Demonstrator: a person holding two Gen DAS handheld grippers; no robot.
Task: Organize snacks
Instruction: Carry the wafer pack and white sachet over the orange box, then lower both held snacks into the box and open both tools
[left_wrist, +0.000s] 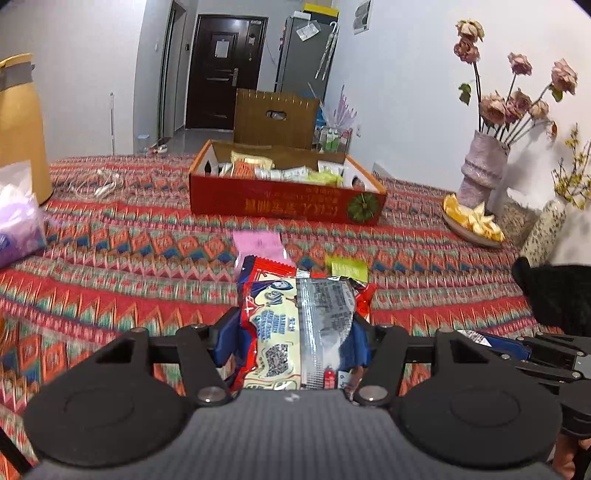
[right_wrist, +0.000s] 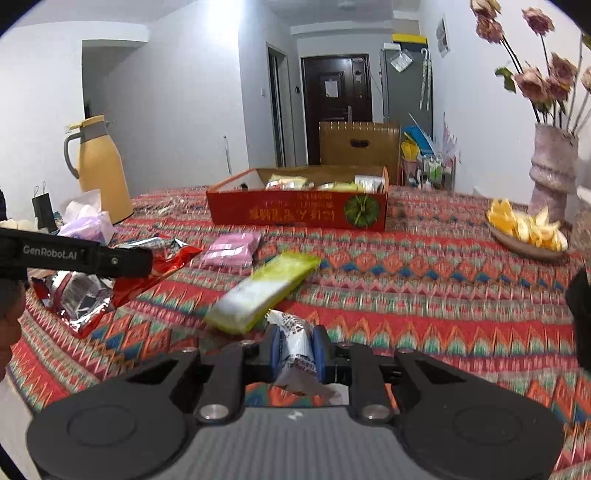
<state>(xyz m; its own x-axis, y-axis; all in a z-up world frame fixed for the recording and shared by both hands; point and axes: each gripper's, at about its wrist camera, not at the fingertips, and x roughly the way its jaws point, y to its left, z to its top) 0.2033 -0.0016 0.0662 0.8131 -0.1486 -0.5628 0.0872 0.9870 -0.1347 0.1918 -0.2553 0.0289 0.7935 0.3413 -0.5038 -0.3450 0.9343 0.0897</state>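
Left gripper (left_wrist: 295, 332) is clamping a crinkled red-and-cream snack packet (left_wrist: 295, 325) between its blue pads, jaws standing at a middling width; the packet's lower end is being hidden behind the gripper body. Right gripper (right_wrist: 298, 354) is pinching, jaws nearly together, the white printed end of a green-yellow snack bar (right_wrist: 264, 290), whose far end is blurring out over the cloth. The print on both wrappers is proving too small to read. A pink packet (right_wrist: 232, 249) is lying flat on the patterned tablecloth (right_wrist: 424, 295) between the grippers and the red cardboard box (right_wrist: 295, 214), which is sitting toward the far edge of the tabletop and holding more packets, only their tops showing. A dish of orange peel (right_wrist: 528, 230) and a textured vase of dried roses (right_wrist: 550, 166) are occupying the right edge; a yellow thermos jug (right_wrist: 99, 166) is standing at the far left corner. A dark door (right_wrist: 336, 103) is closing off the corridor beyond
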